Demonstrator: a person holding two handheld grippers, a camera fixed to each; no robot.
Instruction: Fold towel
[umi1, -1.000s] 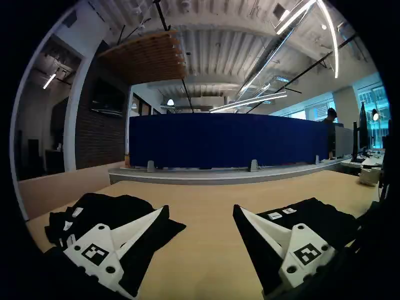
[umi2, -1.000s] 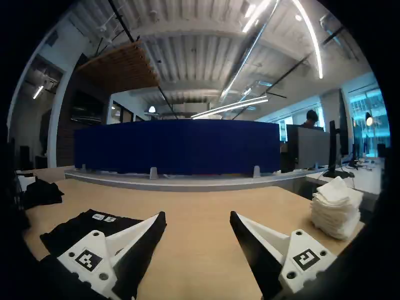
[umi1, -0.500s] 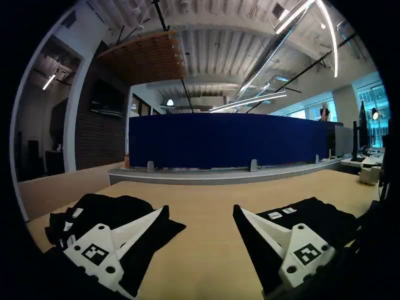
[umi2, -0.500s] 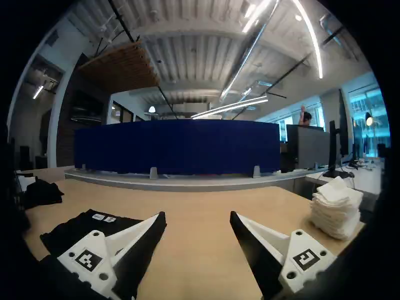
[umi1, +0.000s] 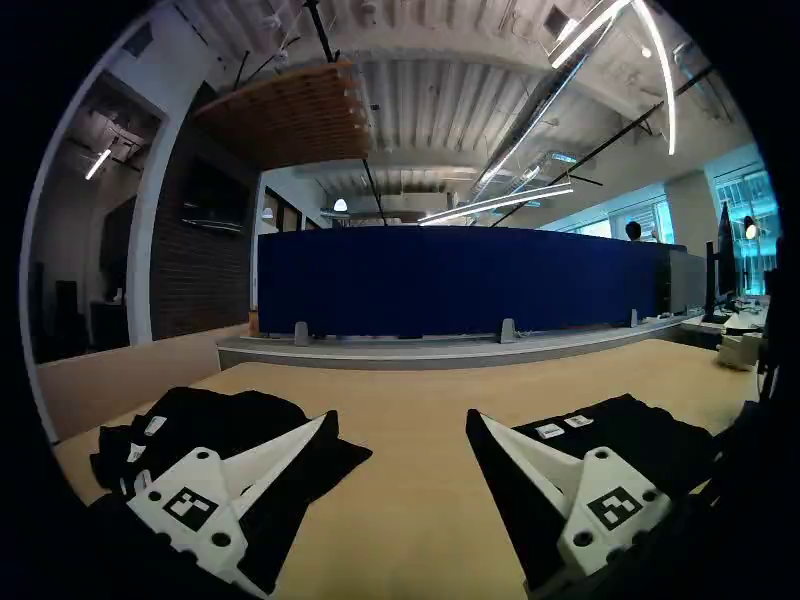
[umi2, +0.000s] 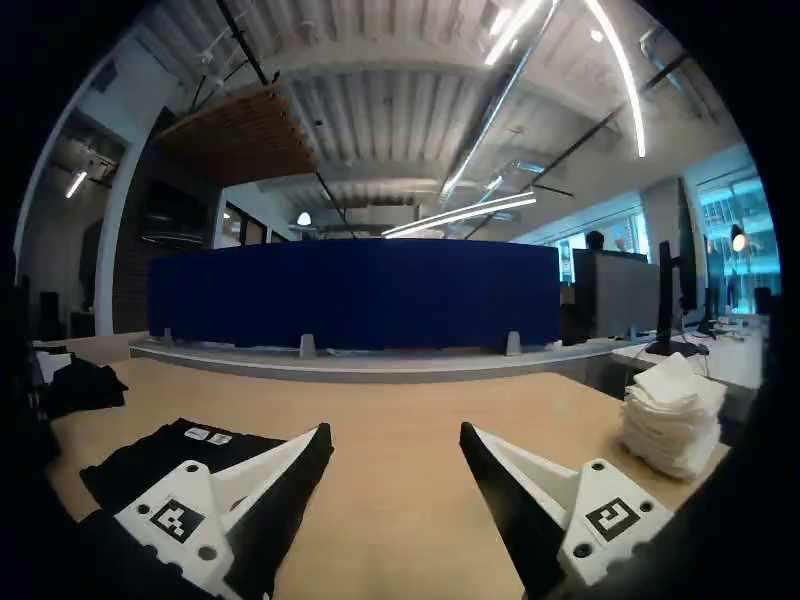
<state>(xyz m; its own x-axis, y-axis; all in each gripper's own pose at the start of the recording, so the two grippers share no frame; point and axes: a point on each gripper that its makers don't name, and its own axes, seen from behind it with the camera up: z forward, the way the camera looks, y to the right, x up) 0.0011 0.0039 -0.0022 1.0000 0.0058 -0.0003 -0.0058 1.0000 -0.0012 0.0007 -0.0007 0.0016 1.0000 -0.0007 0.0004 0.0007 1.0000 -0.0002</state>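
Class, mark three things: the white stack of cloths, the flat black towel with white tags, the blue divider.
white stack (umi2: 672, 418): right gripper view, middle of its side.
flat black towel (umi2: 150, 458): right gripper view, bare cloth below the tags.
blue divider (umi2: 350, 295): right gripper view, centre of panel.

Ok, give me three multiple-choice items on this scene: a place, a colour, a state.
1. In the right gripper view, where is the white cloth stack? A between the fingers; B far right on the table; C draped over a finger.
2. What colour is the tagged towel? A white; B blue; C black.
3. How do the left gripper and right gripper stand? A both open, empty; B both shut on cloth; C one shut.
Key: 1 B, it sits at that view's right edge; 2 C, dark cloth, white tags; 3 A, bare table shows between each pair of fingers.
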